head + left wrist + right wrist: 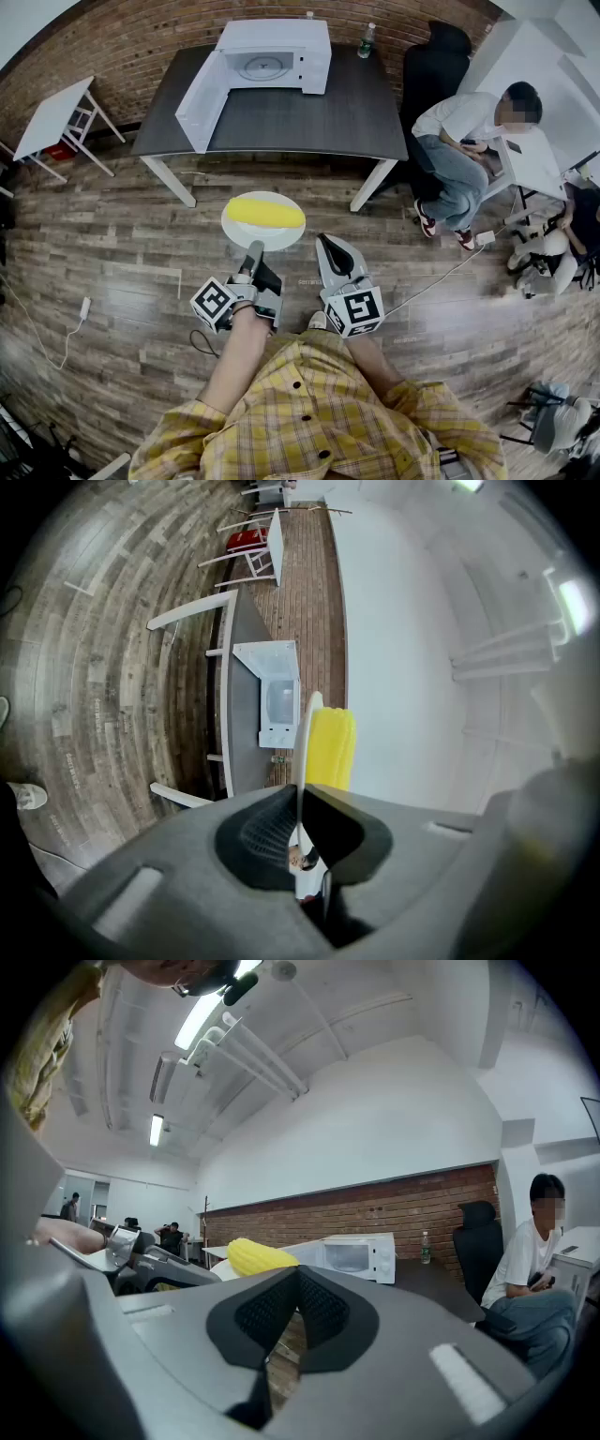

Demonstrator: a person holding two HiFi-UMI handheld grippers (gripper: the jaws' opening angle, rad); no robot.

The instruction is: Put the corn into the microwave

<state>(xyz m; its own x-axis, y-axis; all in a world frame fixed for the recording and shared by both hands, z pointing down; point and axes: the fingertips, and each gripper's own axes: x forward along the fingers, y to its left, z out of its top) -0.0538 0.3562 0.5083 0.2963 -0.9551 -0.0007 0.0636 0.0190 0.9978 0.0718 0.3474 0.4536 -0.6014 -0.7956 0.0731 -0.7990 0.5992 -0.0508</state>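
A yellow corn cob [266, 212] lies on a white plate [234, 231] that hangs in the air above the wooden floor. My left gripper [251, 253] is shut on the plate's near rim. In the left gripper view the rim [301, 747] shows as a thin white line pinched between the jaws, with the corn [330, 747] beyond it. My right gripper [324, 244] is just right of the plate, shut and empty. The white microwave [274, 56] stands on the dark table [300, 122] ahead with its door [200, 97] swung open to the left. The right gripper view also shows the corn [258, 1256] and the microwave [352, 1254].
A person [469, 141] sits to the right of the table beside a black chair [436, 61]. A water bottle [367, 39] stands at the table's back right corner. A small white table [54, 117] is at the far left. Cables [450, 267] lie on the floor.
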